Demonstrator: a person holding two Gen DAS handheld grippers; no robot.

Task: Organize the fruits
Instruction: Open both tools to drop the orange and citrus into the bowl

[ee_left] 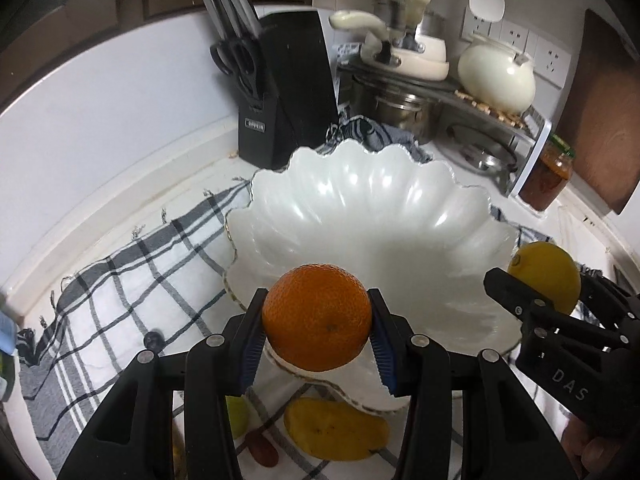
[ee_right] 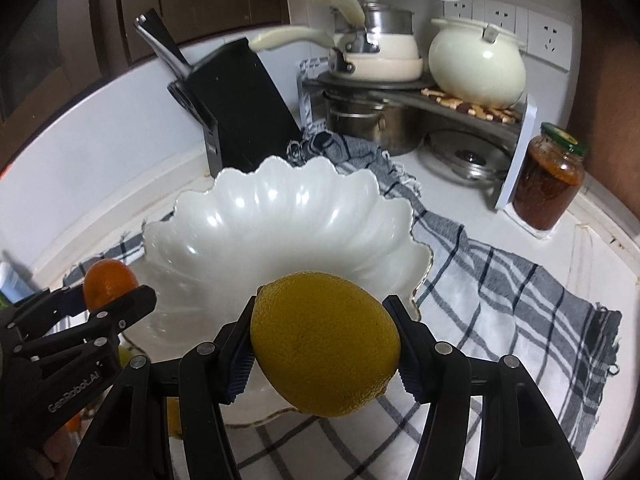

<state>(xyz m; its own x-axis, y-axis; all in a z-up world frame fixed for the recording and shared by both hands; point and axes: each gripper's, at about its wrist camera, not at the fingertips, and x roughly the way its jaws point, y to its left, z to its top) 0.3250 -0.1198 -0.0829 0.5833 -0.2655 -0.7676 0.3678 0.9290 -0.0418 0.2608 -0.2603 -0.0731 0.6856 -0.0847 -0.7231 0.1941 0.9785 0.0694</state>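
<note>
My left gripper (ee_left: pixel 318 330) is shut on an orange (ee_left: pixel 317 317) and holds it over the near rim of a white scalloped bowl (ee_left: pixel 360 200). My right gripper (ee_right: pixel 326 344) is shut on a yellow lemon (ee_right: pixel 325 344) above the bowl's near rim (ee_right: pixel 260 208). The bowl holds nothing. The right gripper with the lemon (ee_left: pixel 546 276) shows at the right of the left wrist view. The left gripper with the orange (ee_right: pixel 109 282) shows at the left of the right wrist view.
The bowl stands on a checked cloth (ee_right: pixel 500 280). A yellow mango (ee_left: pixel 336 428), a red fruit (ee_left: pixel 262 448) and a blueberry (ee_left: pixel 153 339) lie on the cloth near me. Behind are a knife block (ee_left: pixel 288 84), a rack of pots (ee_right: pixel 400 92) and a sauce jar (ee_right: pixel 548 178).
</note>
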